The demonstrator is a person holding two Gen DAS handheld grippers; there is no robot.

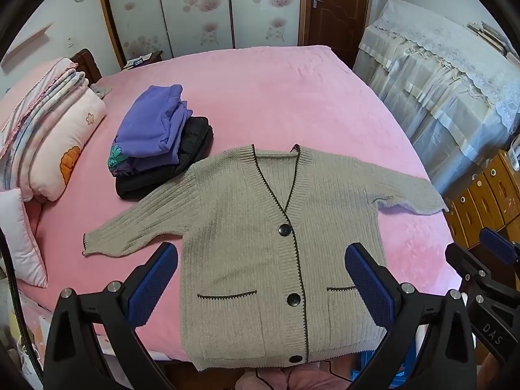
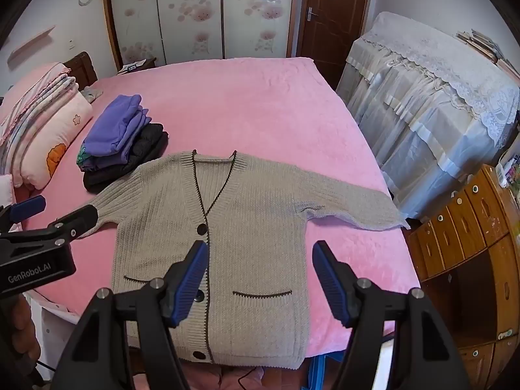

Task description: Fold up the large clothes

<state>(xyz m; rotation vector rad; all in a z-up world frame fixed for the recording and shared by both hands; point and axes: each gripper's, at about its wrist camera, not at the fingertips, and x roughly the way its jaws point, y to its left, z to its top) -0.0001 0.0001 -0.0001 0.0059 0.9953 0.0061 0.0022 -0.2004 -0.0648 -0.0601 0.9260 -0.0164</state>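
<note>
Pink bedding covers the wide bed (image 1: 276, 97) that fills most of both views, with flowered wardrobe doors (image 1: 195, 9) and a brown door (image 1: 334, 6) behind it. At the far left, folded quilts and a pillow (image 1: 55, 143) are piled by the headboard. Next to them sits a small stack of folded clothes (image 1: 159, 139) (a purple top on something black), its near corner just beside the cardigan's shoulder.

A grey knitted cardigan (image 1: 266, 250) lies flat and face up on the near half of the bed, buttoned, both sleeves spread out to the sides and its hem reaching the bed's front edge. Its right-hand sleeve ends close to the bed's side edge.

In the left wrist view, the left gripper (image 1: 261, 279) is tilted steeply down over the cardigan's lower part, its blue pads wide apart and empty, one over the bed by the cardigan's left edge and the other over the right pocket. Whether it touches the fabric cannot be told. In the right wrist view, the right gripper (image 2: 260, 276) tilts down much the same way over the cardigan's right half; its jaws are also apart with nothing between them, the left pad near the button line and the right pad past the cardigan's side edge.

Further right stand a lace-covered piece of furniture (image 2: 432, 97) and a wooden cabinet with small drawers (image 2: 468, 227).
</note>
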